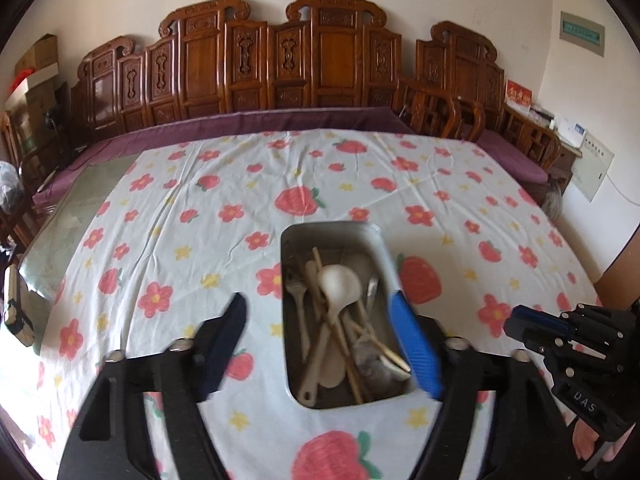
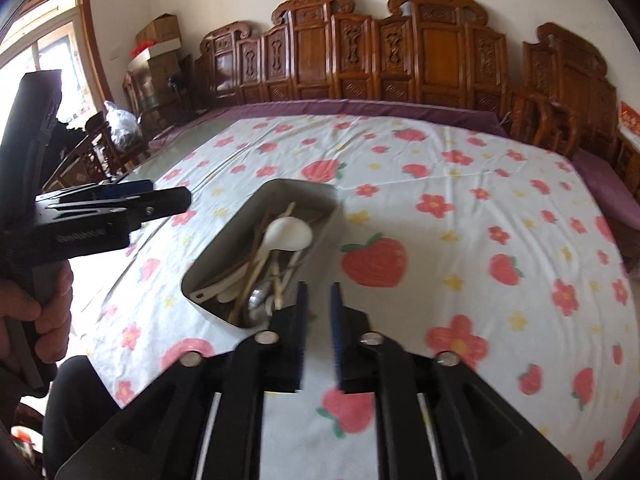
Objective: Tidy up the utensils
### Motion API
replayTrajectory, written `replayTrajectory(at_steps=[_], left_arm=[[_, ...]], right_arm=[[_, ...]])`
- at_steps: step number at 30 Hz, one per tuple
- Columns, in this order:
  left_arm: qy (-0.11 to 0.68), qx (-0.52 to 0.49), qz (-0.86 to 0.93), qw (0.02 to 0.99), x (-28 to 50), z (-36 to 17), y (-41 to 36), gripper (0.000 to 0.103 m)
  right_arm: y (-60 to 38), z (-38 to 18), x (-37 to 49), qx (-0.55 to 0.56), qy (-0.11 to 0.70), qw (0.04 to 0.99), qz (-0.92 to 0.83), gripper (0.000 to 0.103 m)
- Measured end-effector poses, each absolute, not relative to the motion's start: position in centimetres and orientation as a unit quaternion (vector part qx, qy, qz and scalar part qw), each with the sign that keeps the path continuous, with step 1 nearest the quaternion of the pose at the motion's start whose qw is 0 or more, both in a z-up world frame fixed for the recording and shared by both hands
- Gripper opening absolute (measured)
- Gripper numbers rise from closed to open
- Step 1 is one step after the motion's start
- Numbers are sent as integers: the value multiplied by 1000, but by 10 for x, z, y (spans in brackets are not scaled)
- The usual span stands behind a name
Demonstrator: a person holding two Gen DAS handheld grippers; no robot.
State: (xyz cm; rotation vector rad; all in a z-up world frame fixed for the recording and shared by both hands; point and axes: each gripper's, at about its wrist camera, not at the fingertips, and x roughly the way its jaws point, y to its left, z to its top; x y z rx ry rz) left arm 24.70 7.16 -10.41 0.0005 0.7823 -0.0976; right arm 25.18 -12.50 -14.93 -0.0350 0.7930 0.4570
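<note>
Soft daylight fills both views, entering from the window [image 2: 44, 60], which is blown out. Fisheye distortion bows the edges, with dark vignetted corners. Near fingers [image 1: 414, 344] appear blurred; shadows are faint.

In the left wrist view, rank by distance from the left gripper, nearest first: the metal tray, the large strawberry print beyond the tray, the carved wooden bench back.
From the left gripper:
1. Metal tray, between its open fingers, full of utensils.
2. Large strawberry print, on the tablecloth beyond the tray's far end.
3. Carved wooden bench back, against the wall behind the table.
</note>
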Motion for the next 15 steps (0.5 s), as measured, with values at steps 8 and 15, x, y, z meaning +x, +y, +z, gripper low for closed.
replayTrajectory(at_steps=[8,15], left_arm=[[341,6,-37,939,211,-81,39,95],[324,9,-32,945,180,-68,16,95]], right_arm=[[-169,-129,224,-1,352,918,181,73],[-200,-114,201,19,330,932,147,101]])
